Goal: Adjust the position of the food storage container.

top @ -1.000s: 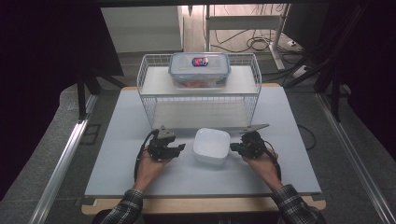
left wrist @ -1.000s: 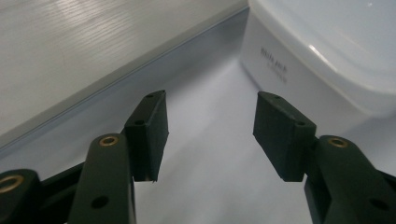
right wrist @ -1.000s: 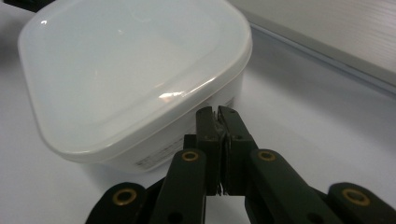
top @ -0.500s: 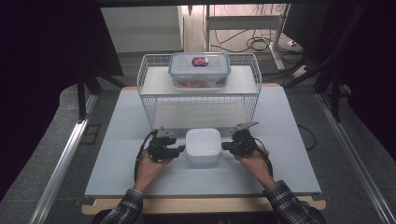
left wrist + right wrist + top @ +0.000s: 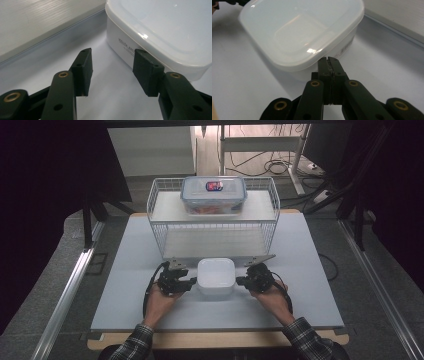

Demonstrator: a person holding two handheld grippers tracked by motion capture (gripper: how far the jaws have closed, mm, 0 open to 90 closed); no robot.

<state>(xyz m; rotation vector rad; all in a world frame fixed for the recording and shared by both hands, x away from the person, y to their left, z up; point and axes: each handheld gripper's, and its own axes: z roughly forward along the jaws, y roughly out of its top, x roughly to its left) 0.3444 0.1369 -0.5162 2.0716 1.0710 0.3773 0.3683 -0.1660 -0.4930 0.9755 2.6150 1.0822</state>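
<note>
Pale grey table [image 5: 130, 270] in dark room; left claw [image 5: 191, 283] half-wide and narrowing, right claw [image 5: 241, 281] clamped empty.

Hidden and cut-off parts
The white box's [image 5: 160, 30] printed label was half covered by a jaw; the clear container's [image 5: 214, 195] contents stayed unreadable

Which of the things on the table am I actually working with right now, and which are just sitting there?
In the job:
- white lidded container
- left claw, open beside it
- right claw, shut, at its other side

Lying about:
- white wire rack
- clear clip-lid box on the rack's upper shelf
</note>
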